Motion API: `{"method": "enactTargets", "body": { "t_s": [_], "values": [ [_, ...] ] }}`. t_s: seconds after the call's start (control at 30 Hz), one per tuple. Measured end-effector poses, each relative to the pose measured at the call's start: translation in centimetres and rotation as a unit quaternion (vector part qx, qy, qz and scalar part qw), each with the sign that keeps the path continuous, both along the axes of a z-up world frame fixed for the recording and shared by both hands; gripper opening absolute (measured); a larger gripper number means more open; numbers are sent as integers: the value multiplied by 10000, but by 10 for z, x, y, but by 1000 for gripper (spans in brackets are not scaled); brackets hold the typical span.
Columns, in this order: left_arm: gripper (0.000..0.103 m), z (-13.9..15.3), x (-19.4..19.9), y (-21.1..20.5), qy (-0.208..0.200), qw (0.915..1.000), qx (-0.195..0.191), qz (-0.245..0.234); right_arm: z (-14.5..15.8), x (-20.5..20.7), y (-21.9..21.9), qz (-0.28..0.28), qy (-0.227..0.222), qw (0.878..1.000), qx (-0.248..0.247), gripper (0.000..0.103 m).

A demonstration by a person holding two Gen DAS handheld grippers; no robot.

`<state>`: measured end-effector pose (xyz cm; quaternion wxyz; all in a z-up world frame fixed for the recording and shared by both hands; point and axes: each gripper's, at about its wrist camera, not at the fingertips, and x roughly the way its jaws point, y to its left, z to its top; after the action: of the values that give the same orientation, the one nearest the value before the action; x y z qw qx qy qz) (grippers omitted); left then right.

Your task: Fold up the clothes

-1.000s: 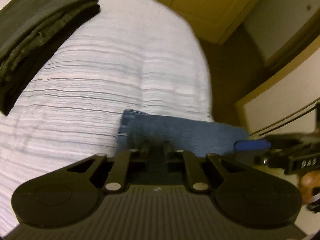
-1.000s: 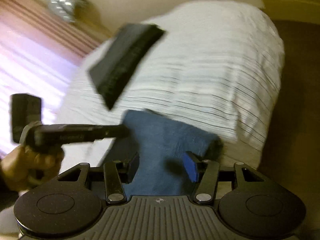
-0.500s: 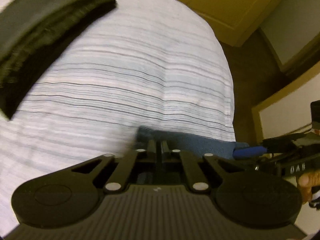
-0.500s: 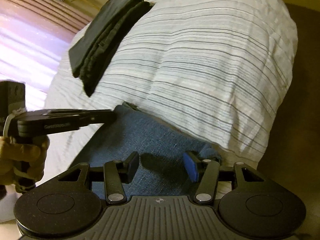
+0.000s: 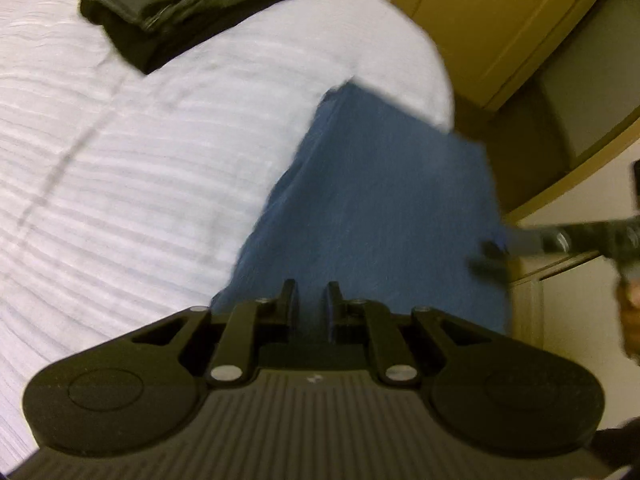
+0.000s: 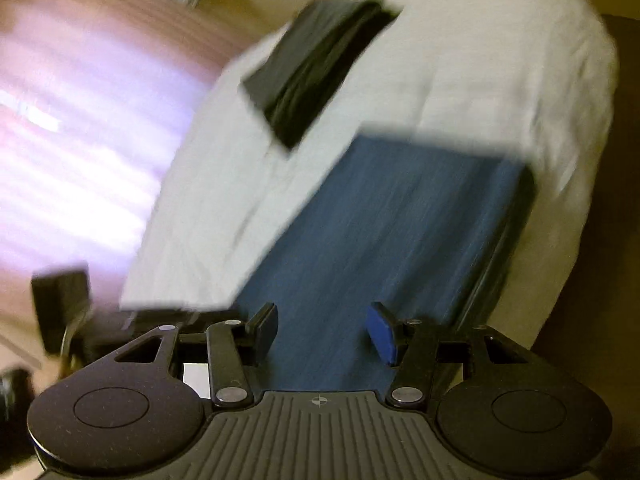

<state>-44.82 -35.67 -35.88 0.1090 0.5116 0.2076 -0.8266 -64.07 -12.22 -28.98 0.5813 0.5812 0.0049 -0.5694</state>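
Change since a second ago: the blue denim garment (image 5: pixel 384 216) shows far more of its face in both wrist views. Earlier only a short strip lay ahead of the fingers; now a long panel runs from the tongs out to the bed corner. Read: both hands have drawn back along the jeans, likely after laying a fold flat.

Left gripper (image 5: pixel 312 300): jaws nearly closed, a narrow slot between the pads, denim behind them; whether cloth is pinched I cannot tell. Right gripper (image 6: pixel 320 328): jaws stand well apart over the denim, pads pressing on nothing.

Denim lies on the striped white bedspread (image 5: pixel 132 184), its far end at the bed's corner, its right side along the edge near the floor. Folded dark garment (image 5: pixel 192 4) sits well apart, further up the bed. Open bedspread lies left of the denim; nothing to the right but the drop.
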Motion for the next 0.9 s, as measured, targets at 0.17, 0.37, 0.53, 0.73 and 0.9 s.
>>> {"method": "enactTargets", "body": {
  "t_s": [0.17,0.37,0.53,0.73,0.9],
  "values": [
    [3,-24,-13,-16,-168,9997,-1,173,-45,26,-2,264,263,9972,653,53],
    [5,-20,-14,-13,-259,9993,-230,-124,-38,18,11,264,398,9962,728,53],
    [6,3,1,0,-27,9992,-387,56,-18,-4,22,-426,668,9930,875,54],
    [9,20,5,39,290,9987,-279,-328,14,-13,-2,-175,1024,9946,-3,54],
    [10,-17,-8,39,-46,9999,-120,-86,-24,-40,-42,262,854,9956,276,53]
  ]
}}
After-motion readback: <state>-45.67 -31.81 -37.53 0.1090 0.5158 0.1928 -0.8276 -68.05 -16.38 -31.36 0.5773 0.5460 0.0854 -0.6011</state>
